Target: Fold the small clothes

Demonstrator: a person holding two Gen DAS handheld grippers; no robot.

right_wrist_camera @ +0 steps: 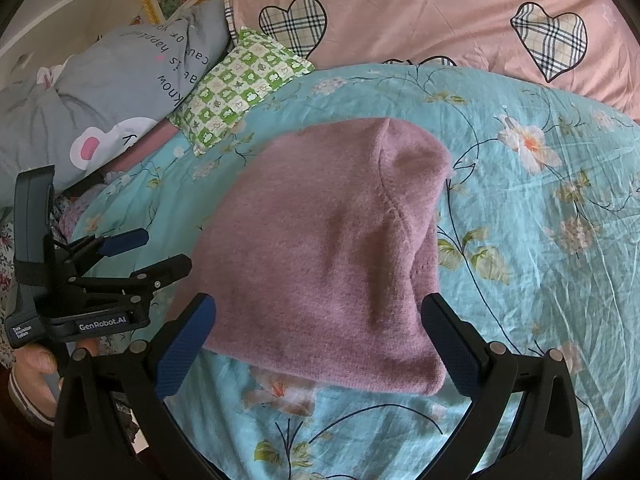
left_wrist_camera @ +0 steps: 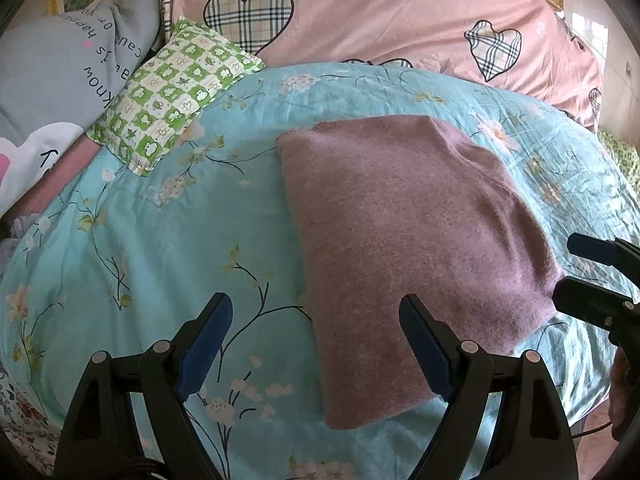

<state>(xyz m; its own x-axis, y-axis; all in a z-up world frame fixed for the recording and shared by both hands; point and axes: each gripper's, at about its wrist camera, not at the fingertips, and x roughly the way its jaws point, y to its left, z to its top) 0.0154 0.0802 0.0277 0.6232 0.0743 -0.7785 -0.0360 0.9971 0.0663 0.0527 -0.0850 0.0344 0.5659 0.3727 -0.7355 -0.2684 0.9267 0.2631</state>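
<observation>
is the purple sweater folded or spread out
Folded. The purple sweater lies as a compact block on the bedspread, no sleeves sticking out, with a doubled edge at its near end.

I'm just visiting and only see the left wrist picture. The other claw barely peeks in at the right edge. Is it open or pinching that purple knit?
Observer: The right claw is wide open, nothing pinched; the folded purple knit shows between its fingers.
Operator: Who carries my left claw?
Observer: A hand grips its handle, low at the left of the right wrist view.
Operator: Any writing on it?
Observer: Yes, its side reads GenRobot.AI.
</observation>
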